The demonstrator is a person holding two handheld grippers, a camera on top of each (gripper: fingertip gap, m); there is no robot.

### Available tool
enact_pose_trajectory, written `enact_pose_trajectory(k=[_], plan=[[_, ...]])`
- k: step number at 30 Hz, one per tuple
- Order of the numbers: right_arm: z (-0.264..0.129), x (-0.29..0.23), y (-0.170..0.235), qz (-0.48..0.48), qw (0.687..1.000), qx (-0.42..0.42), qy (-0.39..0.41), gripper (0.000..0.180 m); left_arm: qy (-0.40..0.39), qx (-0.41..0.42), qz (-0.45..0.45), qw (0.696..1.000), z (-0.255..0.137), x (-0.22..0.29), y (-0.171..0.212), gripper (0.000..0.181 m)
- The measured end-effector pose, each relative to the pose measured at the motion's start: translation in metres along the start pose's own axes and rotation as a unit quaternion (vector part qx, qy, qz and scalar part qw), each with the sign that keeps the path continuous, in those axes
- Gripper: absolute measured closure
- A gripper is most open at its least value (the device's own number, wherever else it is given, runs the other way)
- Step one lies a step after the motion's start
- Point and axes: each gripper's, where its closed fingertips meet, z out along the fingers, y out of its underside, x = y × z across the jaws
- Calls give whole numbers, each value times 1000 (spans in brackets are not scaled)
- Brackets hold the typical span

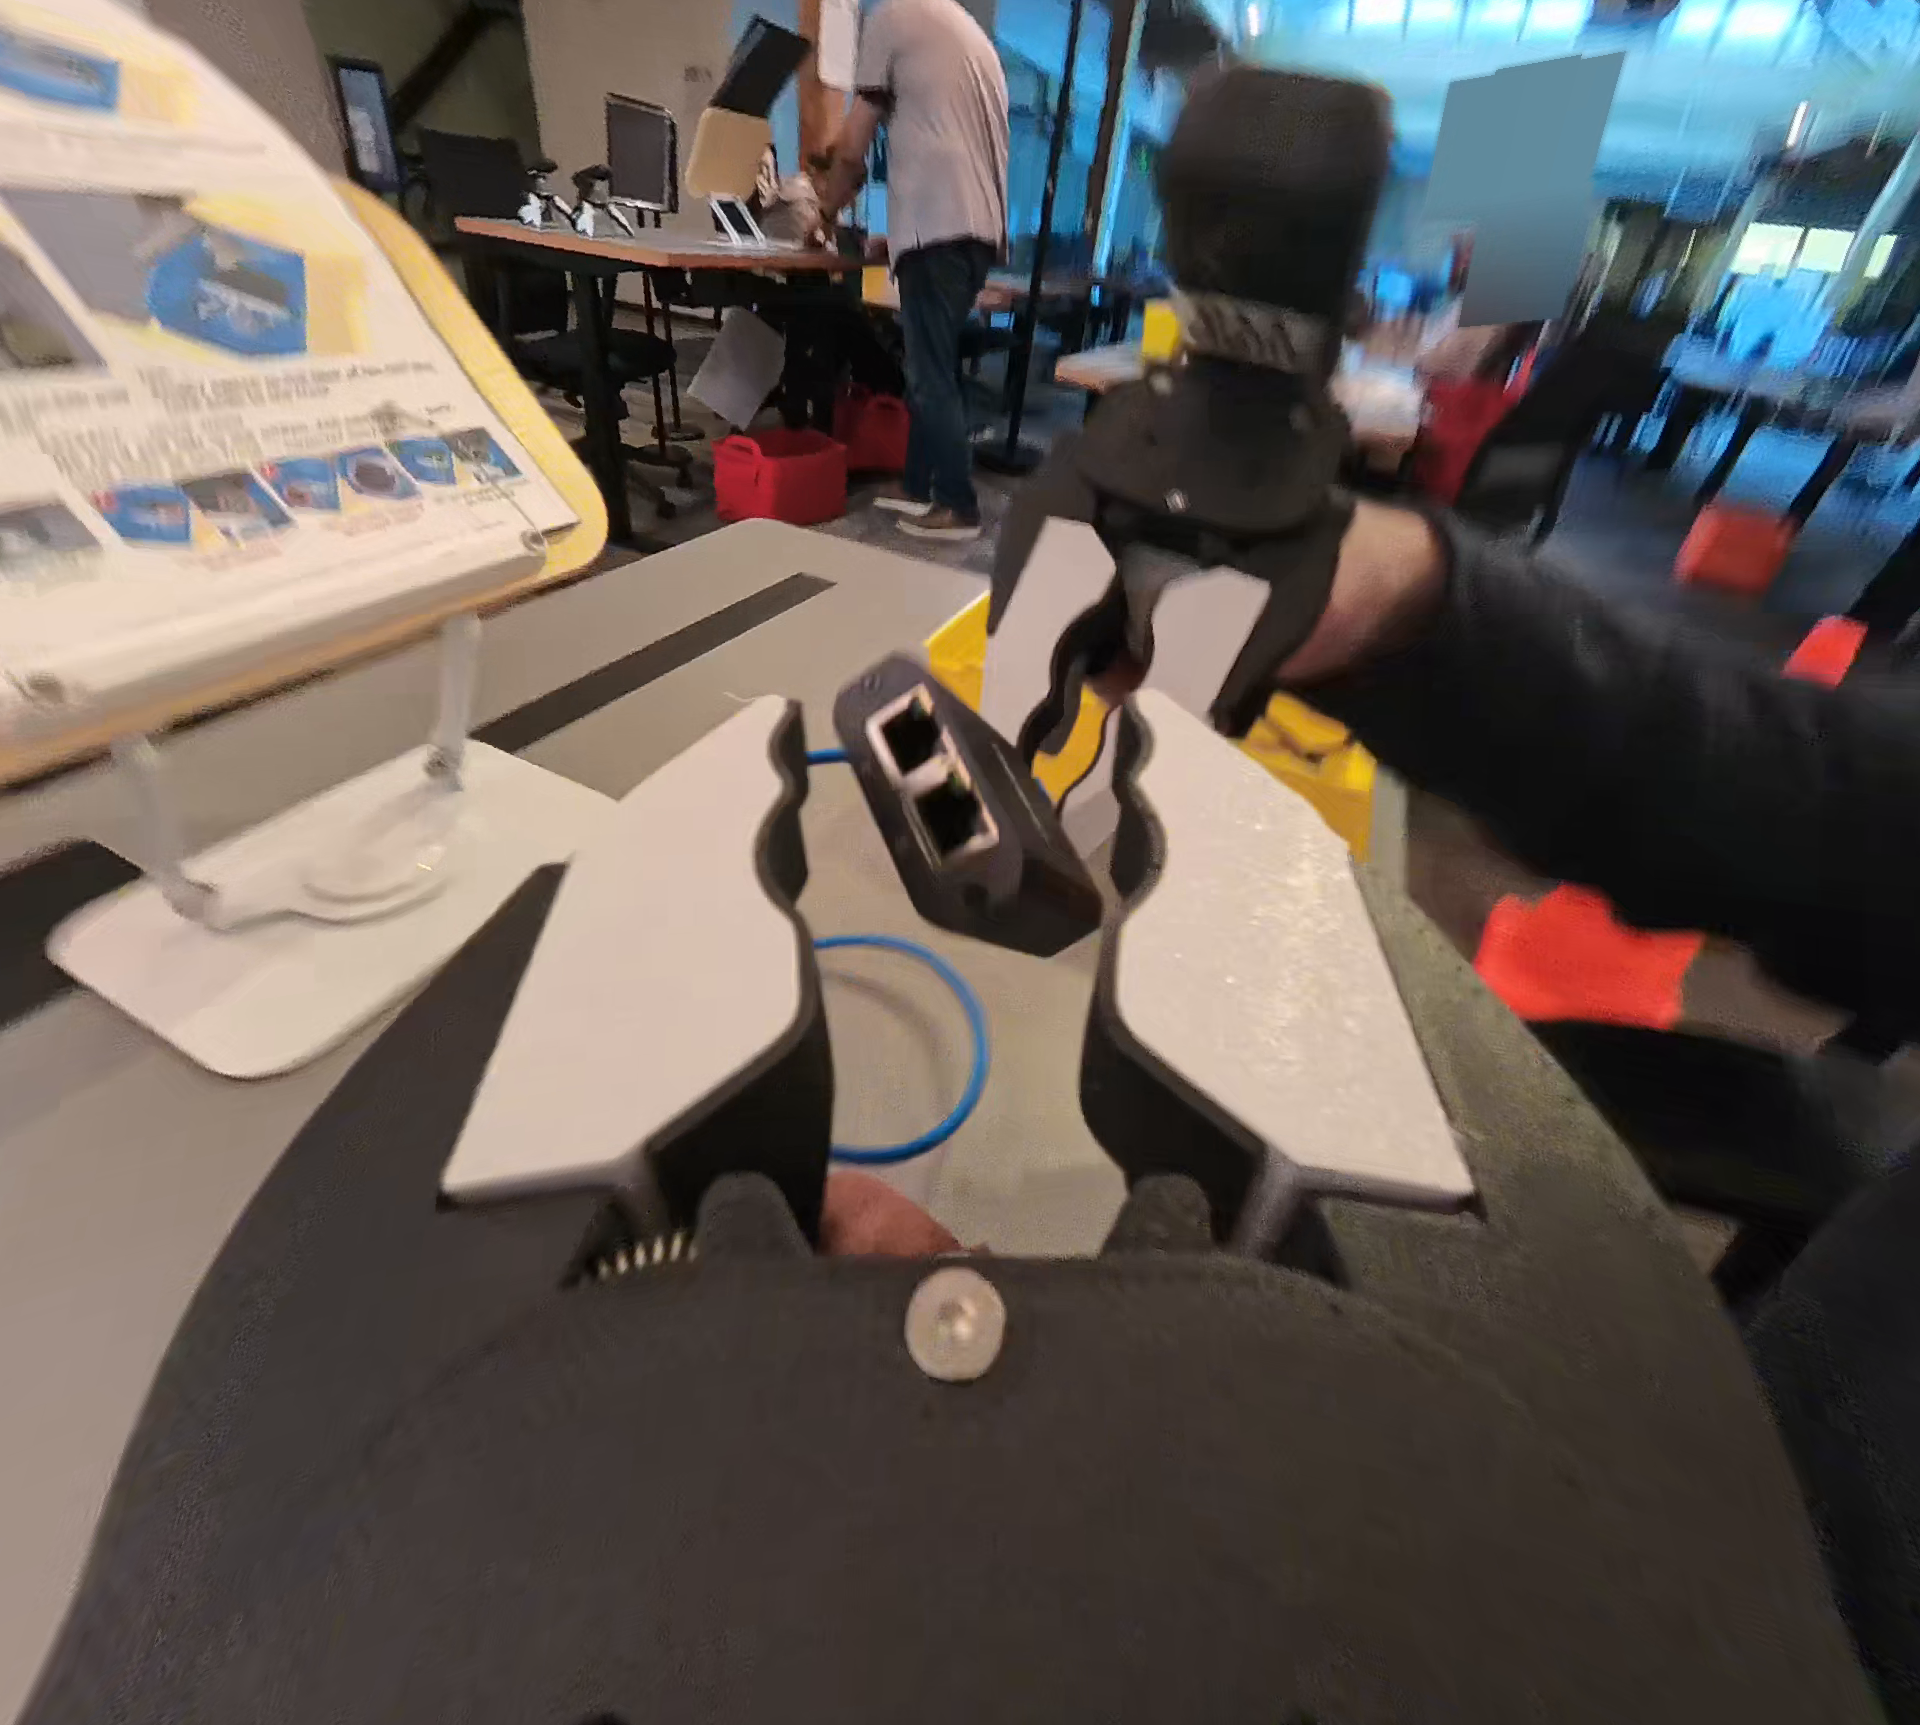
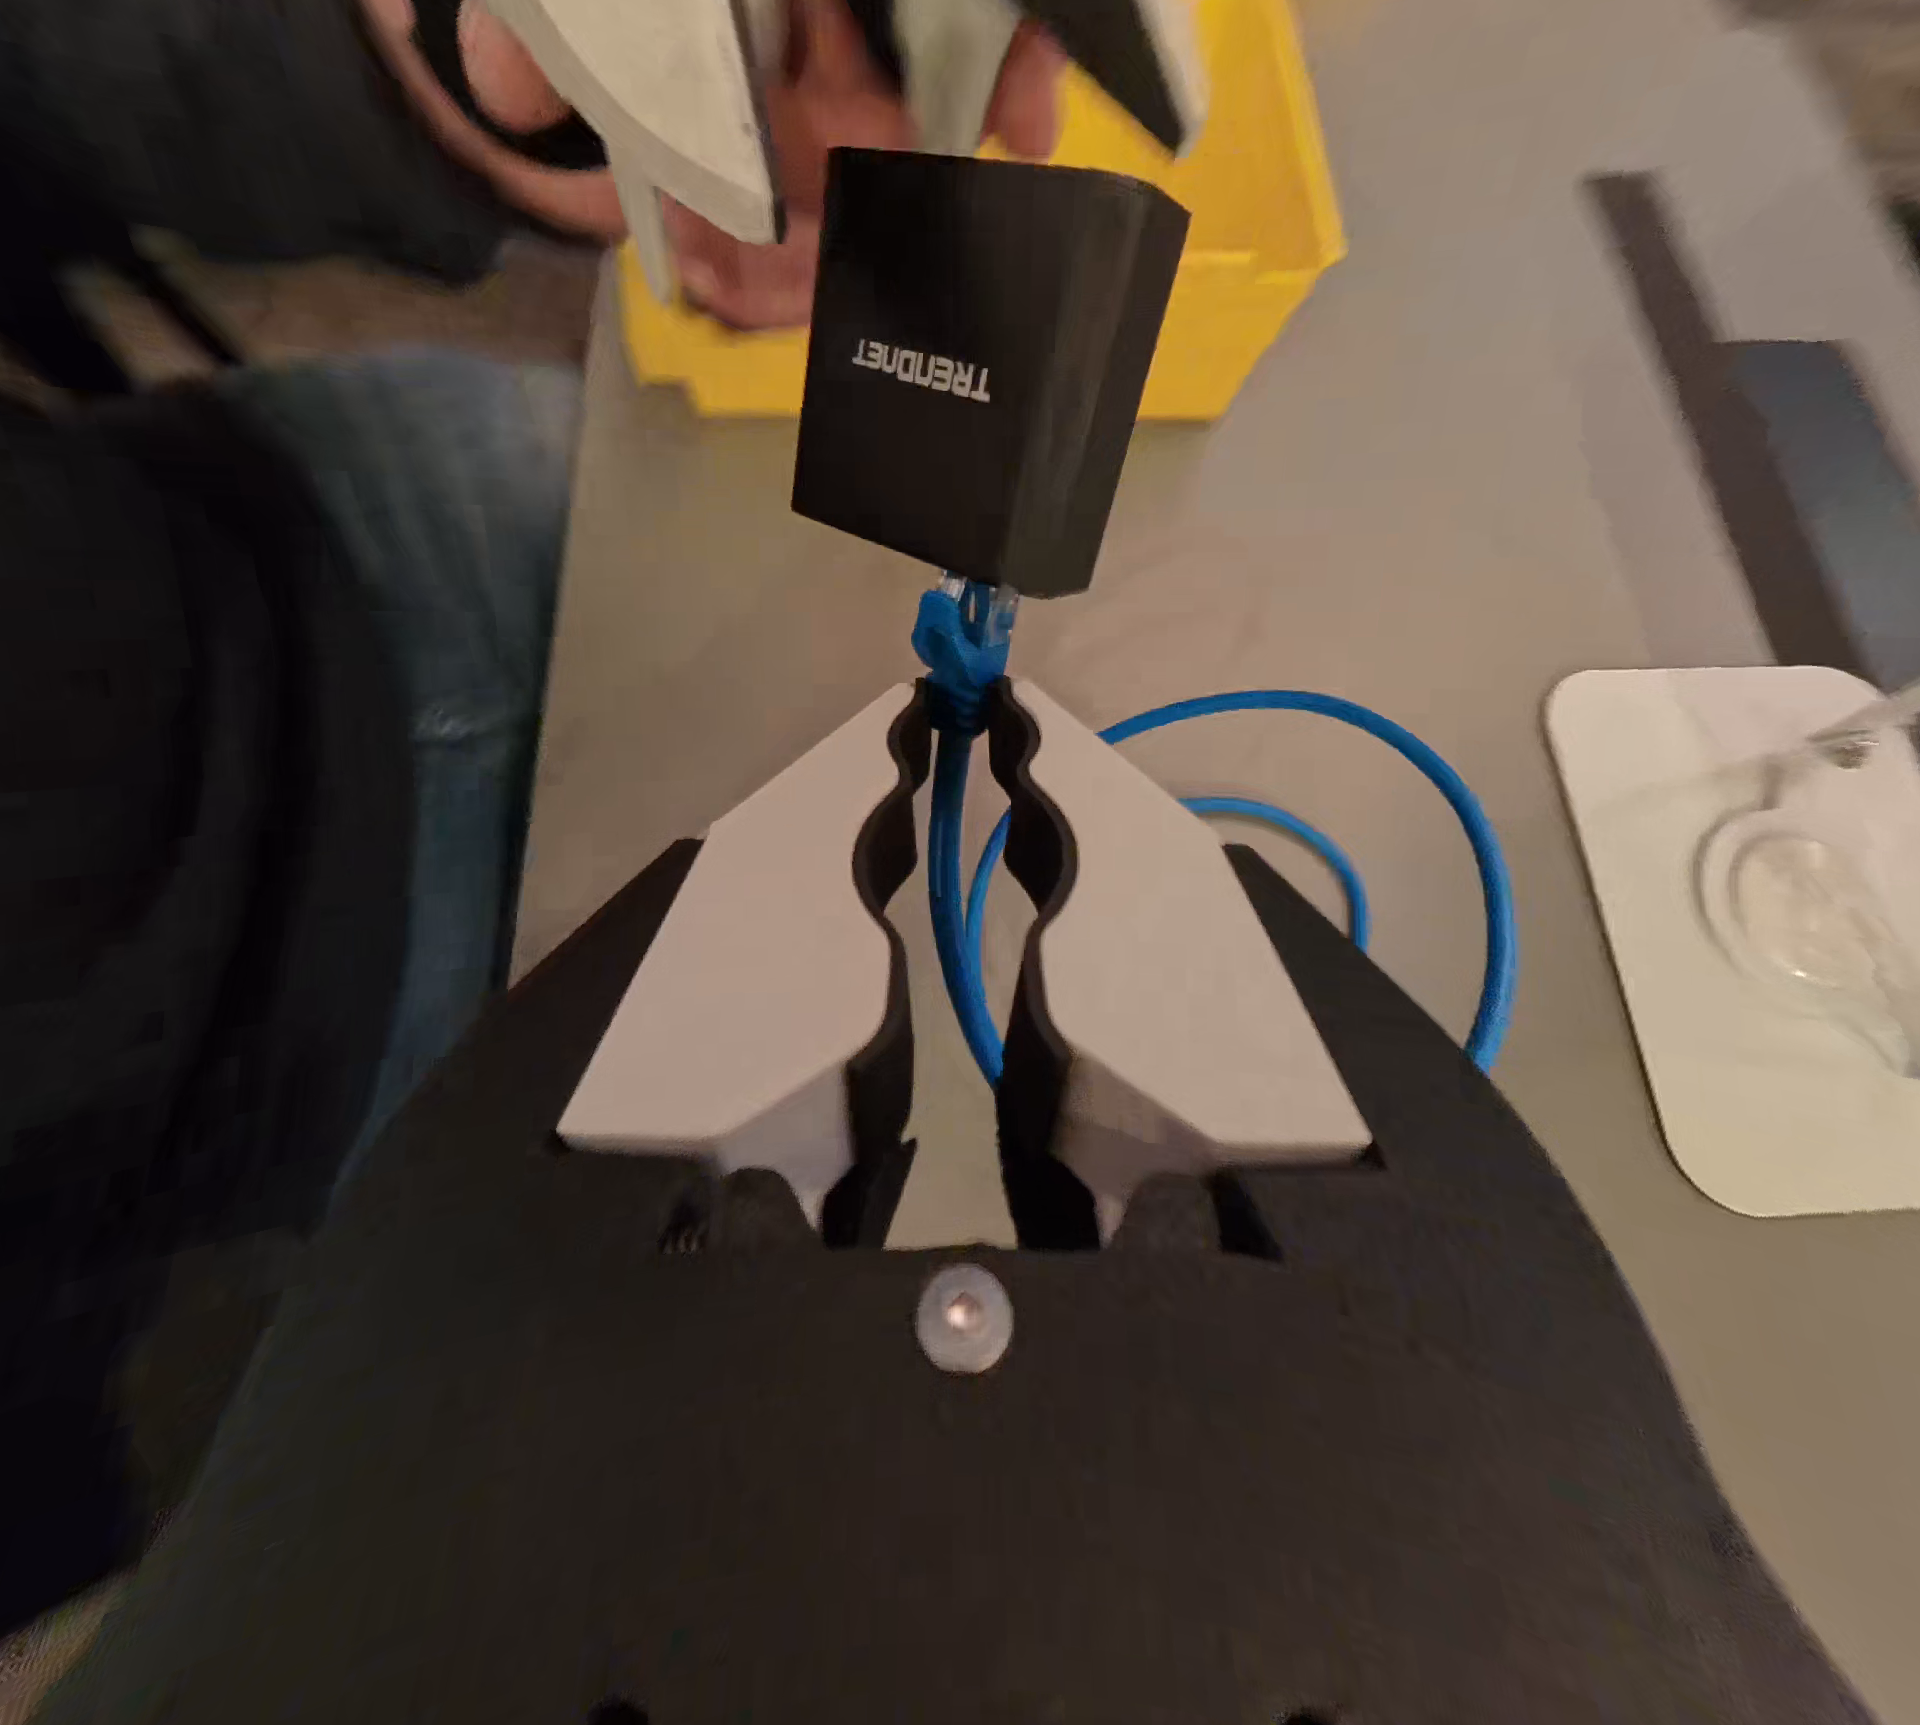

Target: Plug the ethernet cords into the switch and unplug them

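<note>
- Far left: tilted printed placard (image 1: 208, 325) on a clear stand with a white base (image 1: 312, 896); base sits on the grey table (image 1: 156, 1208)
- Left gripper (image 1: 961, 707): fingers (image 1: 644, 927) spread wide, one on either side of the switch's port face; no firm grip on it visible
- Switch (image 1: 971, 828): small black box, lifted off the table and tilted, sitting between the two grippers; two empty ports face the left wrist camera
- Opposite end of the switch (image 2: 987, 366): a blue plug is seated in its underside, seen from the right wrist camera
- Ethernet cord (image 2: 961, 844): blue, runs from that plug back between the right fingers, then loops on the table (image 2: 1351, 532) below
- Right gripper (image 2: 961, 688): fingers closed narrow, tips pinching the cord's boot just behind the plug
- Yellow bin (image 2: 1226, 304): on the table beyond the switch, near its edge
- Background in the left wrist view: a person (image 1: 935, 221) stands at a far desk; red bins on the floor
</note>
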Motion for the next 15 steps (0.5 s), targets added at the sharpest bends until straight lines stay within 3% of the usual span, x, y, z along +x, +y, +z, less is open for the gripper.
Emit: enact_pose_trajectory(k=[4, 8, 15], plan=[[-12, -13, 9, -51, 991, -75, -100, 170, 43, -104, 146, 983, 2, 18, 18, 100], [-19, -28, 13, -90, 968, -137, -188, 170, 66, -179, 216, 958, 7, 30, 44, 98], [-19, -38, 17, -87, 943, -163, -276, 171, 83, -203, 274, 936, 13, 46, 75, 95]])
